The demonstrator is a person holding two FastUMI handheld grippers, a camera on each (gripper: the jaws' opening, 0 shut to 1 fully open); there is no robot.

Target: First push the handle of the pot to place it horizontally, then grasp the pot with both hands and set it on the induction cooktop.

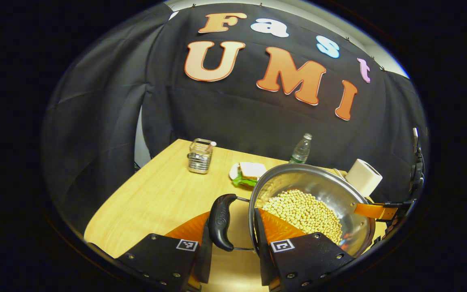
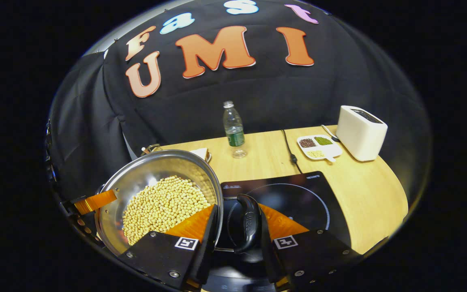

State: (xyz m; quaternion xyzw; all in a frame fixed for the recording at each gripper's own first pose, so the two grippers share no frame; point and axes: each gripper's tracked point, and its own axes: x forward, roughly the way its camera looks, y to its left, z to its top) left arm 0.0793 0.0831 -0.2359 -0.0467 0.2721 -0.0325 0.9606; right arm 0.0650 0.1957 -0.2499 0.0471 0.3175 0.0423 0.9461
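We hold the pot (image 1: 314,202) by its two side handles, one gripper on each. The left gripper (image 1: 231,239) has its fingers on both sides of the black handle (image 1: 221,221), and we judge that it is clamped on it; the right gripper (image 2: 237,239) sits the same way around the other handle (image 2: 249,223), also pressed on it as far as we can see. In the right gripper view the pot hangs at the left side of the induction cooktop (image 2: 294,194), with its right handle already above the dark glass, so it seems to be lifted and not yet set down. The pot is open, without a lid, and it is about half full of pale yellow beans (image 2: 162,211). This is where the risk is: if one hand goes higher than the other, the pot tilts and the beans can roll out over the low rim. The handles are loops on thin wire, so they may turn in the fingers, and then the pot swings. If we put it down off the ring, it can sit half on the table (image 2: 363,190). Far on the table there stand a water bottle (image 2: 233,129), a white toaster (image 2: 361,132), and a small divided dish (image 2: 318,147) with dark, green and pale grains in its compartments.
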